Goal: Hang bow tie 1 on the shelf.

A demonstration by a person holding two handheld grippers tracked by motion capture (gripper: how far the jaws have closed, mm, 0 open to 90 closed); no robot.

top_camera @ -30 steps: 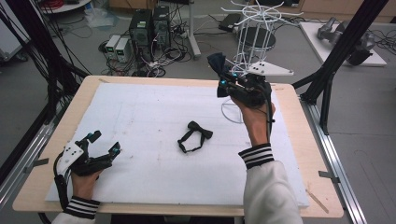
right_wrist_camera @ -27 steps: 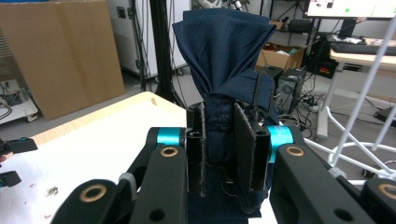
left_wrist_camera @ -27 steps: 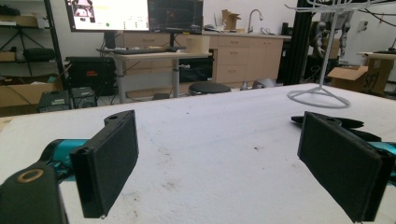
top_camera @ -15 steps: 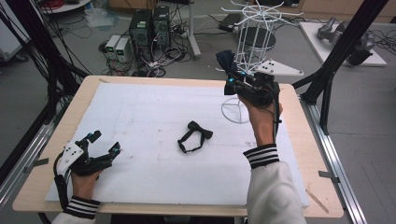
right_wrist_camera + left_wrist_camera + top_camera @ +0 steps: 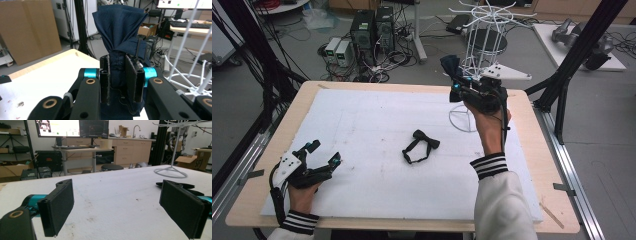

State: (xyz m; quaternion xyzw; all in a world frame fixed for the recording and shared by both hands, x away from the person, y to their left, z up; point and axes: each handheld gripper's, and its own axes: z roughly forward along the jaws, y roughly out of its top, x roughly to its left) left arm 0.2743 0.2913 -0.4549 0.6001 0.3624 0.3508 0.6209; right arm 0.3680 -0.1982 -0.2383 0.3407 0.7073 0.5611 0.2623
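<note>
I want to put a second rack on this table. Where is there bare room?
The far-left stretch of the white mat is bare, between its left edge and the black bow tie. The near middle, between the left gripper and the sleeve, is free too. The far-right corner is crowded: wire rack, right gripper clamping a navy bow tie.

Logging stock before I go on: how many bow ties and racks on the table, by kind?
Navy bow tie, clamped in the right gripper: 1
Black bow tie, lying on the white mat: 1
White wire rack: 1
Total: 3
</note>
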